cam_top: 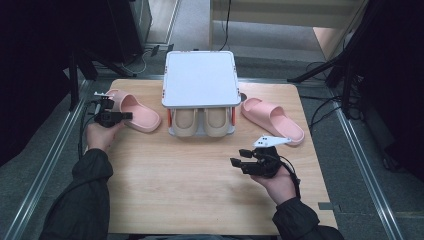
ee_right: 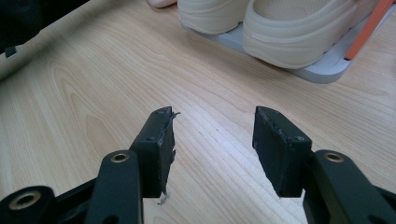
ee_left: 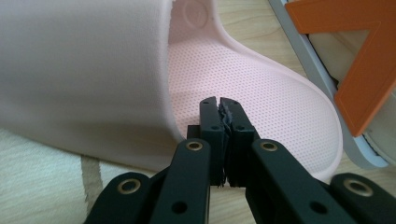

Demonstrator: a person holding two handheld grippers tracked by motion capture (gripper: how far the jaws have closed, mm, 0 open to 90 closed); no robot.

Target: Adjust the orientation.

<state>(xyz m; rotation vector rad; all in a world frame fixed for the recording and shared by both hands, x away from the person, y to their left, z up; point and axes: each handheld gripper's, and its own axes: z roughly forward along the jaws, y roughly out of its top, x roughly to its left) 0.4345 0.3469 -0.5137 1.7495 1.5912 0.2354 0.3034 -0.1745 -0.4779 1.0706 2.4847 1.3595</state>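
My left gripper (ee_left: pixel 219 105) hangs with jaws pressed together, empty, over the pink perforated foam slipper's (ee_left: pixel 261 88) footbed.

The high view looks forward and down from above the person's side, taking in the whole surface (cam_top: pixel 200 180) from well back. The left gripper view sits low and very near the left pink slipper (ee_left: pixel 261 93), with the rack (ee_left: pixel 317 70) at its right edge. The right gripper view looks low across bare wood toward the rack (ee_right: pixel 322 70) and its beige slippers (ee_right: pixel 299 32), which the high view shares.
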